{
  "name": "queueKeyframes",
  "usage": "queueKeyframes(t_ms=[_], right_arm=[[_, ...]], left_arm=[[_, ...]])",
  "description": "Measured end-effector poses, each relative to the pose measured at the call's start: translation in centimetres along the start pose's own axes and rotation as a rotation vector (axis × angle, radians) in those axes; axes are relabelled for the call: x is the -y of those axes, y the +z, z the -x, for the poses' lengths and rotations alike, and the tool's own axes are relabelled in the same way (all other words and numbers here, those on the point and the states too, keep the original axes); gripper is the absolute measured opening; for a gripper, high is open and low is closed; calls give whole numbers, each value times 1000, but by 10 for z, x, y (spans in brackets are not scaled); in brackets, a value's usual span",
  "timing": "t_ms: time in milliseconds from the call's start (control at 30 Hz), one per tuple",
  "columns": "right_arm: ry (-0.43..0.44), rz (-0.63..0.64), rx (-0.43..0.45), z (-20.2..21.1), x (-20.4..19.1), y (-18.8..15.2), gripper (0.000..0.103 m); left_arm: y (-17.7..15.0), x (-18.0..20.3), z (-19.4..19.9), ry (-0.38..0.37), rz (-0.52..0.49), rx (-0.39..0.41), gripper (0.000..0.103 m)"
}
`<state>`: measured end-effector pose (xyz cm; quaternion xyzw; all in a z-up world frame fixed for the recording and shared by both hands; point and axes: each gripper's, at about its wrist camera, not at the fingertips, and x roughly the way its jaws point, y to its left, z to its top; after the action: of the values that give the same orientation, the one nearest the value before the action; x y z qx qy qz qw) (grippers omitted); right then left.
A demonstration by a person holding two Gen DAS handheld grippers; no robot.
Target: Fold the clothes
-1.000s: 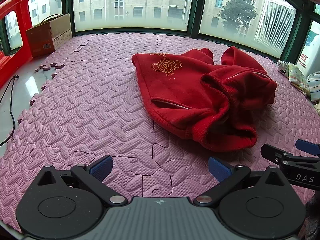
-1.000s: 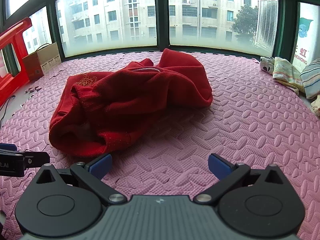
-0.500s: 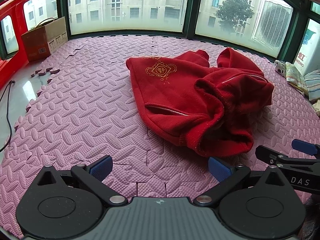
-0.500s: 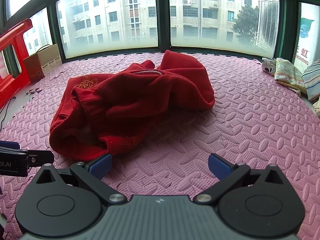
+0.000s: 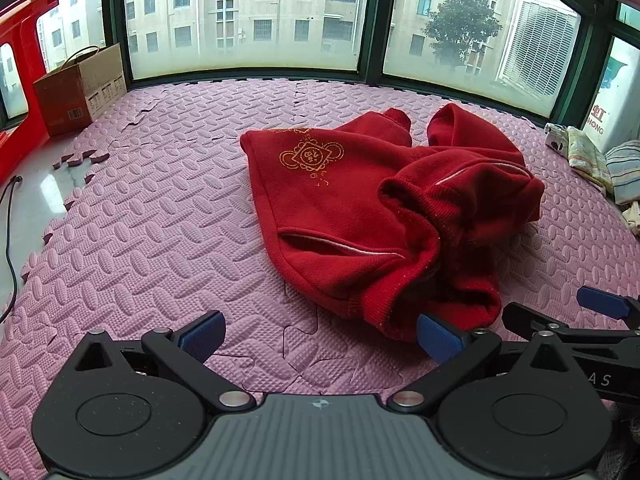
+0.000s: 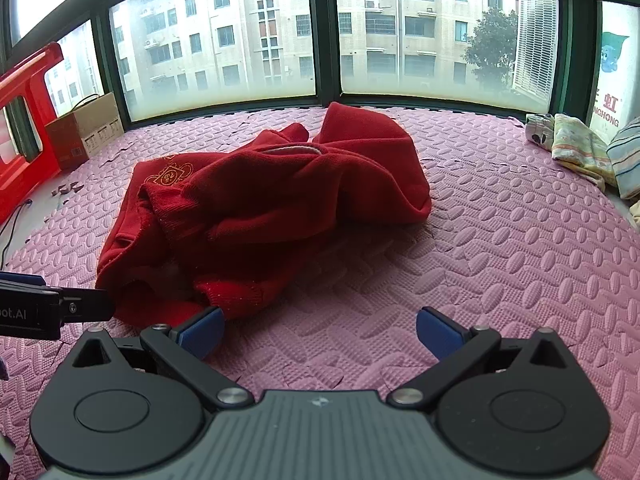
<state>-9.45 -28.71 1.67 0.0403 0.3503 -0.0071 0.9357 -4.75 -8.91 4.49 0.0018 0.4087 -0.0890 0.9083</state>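
At the far left stands a red plastic frame, and beside it a brown cardboard box sits at the edge of the pink foam floor mat, close under the green-framed windows. A few loose puzzle pieces of mat lie near the bare grey floor, where a black cable trails.

The left gripper hovers low over the mat with its jaws wide apart, gripping nothing; its right blue fingertip sits just at the near hem of the garment, though whether it touches the cloth cannot be told.

The red hooded sweatshirt lies crumpled on the mat near the middle, unfolded. Its front faces up on the left part, showing a gold embroidered emblem and a slit pocket with pale edging. The right part is bunched into thick folds, with a sleeve or hood heaped over it, and the ribbed hem curls toward the grippers.

The right gripper is also just above the mat, jaws spread and empty; its left blue fingertip is just beside the sweatshirt's hem, and the rest of it faces bare mat. In the left wrist view it appears at the right edge.

Far right, against the wall, lies a small pile of other clothes, patterned and striped, well apart from the sweatshirt.
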Motion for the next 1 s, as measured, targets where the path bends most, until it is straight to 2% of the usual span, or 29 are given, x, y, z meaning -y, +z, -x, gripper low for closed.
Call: queueKeyframes(t_ms=[400,600,700,800,967,1000], right_arm=[[17,-41,43,-3,12,23,103],[48,-48,102,-4,15,57,102],[55,-71,96,-10,16,67,95],[76,-95,67,-16,16,66,92],[122,-138,41,-26,19,64,85],[131,-147,37,-28,19,64,80]], left_arm=[[21,8,-6,-37,-42,37,103],[20,17,-11,-60,-120,59,103],[17,23,-12,-66,-182,74,103],[14,25,-16,-67,-228,73,93],[11,22,-22,-78,-243,59,77],[11,21,-23,-81,-244,57,71]])
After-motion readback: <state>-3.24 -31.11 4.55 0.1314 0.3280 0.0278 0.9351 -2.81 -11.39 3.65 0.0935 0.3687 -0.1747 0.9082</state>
